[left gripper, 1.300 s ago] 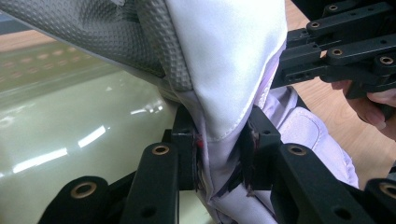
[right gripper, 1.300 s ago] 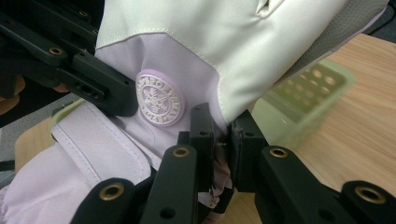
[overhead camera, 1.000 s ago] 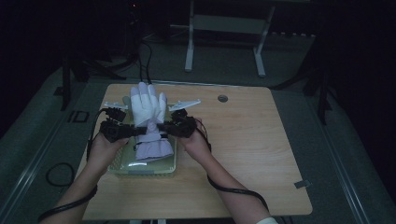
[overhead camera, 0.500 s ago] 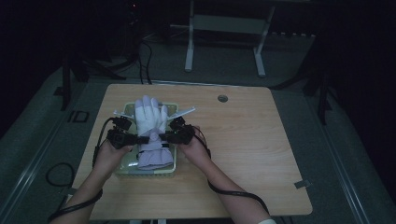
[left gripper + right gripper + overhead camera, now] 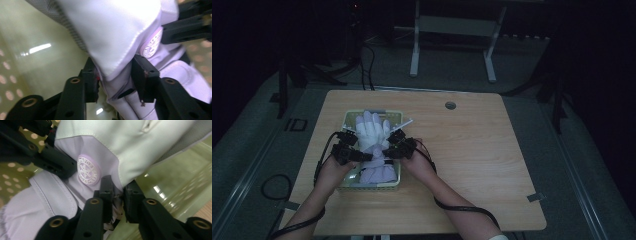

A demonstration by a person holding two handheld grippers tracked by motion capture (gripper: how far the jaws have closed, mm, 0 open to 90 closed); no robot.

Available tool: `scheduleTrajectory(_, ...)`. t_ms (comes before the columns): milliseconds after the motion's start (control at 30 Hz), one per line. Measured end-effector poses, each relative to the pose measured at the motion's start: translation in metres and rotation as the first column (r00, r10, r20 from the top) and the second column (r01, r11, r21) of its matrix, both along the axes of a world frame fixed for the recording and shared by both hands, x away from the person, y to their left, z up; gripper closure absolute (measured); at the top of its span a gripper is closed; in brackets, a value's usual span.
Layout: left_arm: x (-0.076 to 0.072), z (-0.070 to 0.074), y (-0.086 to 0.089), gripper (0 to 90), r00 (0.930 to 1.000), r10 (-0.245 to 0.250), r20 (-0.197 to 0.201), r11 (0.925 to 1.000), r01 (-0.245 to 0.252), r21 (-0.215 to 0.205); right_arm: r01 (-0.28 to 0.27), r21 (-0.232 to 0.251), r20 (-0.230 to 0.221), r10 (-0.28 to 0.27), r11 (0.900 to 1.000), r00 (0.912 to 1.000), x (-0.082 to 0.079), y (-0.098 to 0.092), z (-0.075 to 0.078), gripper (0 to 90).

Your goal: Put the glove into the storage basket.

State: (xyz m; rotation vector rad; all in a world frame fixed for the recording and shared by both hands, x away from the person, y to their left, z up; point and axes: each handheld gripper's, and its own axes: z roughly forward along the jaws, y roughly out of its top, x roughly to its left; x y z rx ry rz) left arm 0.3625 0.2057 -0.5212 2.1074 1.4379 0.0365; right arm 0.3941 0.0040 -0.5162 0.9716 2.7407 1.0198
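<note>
Laying a white and lilac fabric glove [image 5: 373, 132] into a pale green plastic basket [image 5: 369, 186] on the light wooden table [image 5: 472, 165], fingers pointing away, cuff nearest.

Left tongs [image 5: 115, 80] just opened a little, spread around the cuff's folded edge with the cloth slack between the jaws. Right tongs [image 5: 120, 195] just easing as well, yet pinching the opposite edge.

Finish letting go on both sides evenly. Draw back sideways, not upward, so as not to snag cloth. Keep clear of the basket walls.
</note>
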Motion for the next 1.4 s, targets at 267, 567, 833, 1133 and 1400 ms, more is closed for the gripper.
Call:
scheduleTrajectory(267, 0.006, -0.004, -0.014, 44.1, 1.0000, -0.001, 0.008, 0.9878, 0.000, 0.156, 0.011, -0.015, 0.046, -0.011, 1.000, 0.9989, -0.001, 0.001, 0.004, 60.3)
scheduleTrajectory(567, -0.001, 0.003, -0.009, 11.9, 0.9870, 0.035, 0.157, 0.9926, -0.053, 0.110, -0.029, 0.125, 0.092, 0.018, 0.992, 0.9956, 0.003, -0.021, 0.018, 36.2)
scheduleTrajectory(833, -0.015, 0.017, -0.010, 0.0, 0.9633, 0.028, 0.267, 0.9991, -0.036, 0.024, -0.098, 0.212, 0.074, 0.084, 0.972, 0.9937, 0.002, -0.041, 0.023, 18.5)
scheduleTrajectory(1133, -0.028, 0.030, -0.031, 0.1, 0.9504, 0.003, 0.311, 0.9999, 0.002, -0.013, -0.091, 0.223, 0.081, 0.074, 0.971, 0.9939, 0.000, -0.065, 0.024, 16.7)
scheduleTrajectory(1400, -0.038, 0.040, -0.055, 0.1, 0.9362, -0.049, 0.348, 0.9971, 0.067, -0.038, -0.072, 0.216, 0.091, 0.053, 0.974, 0.9944, -0.003, -0.093, 0.025, 16.1)
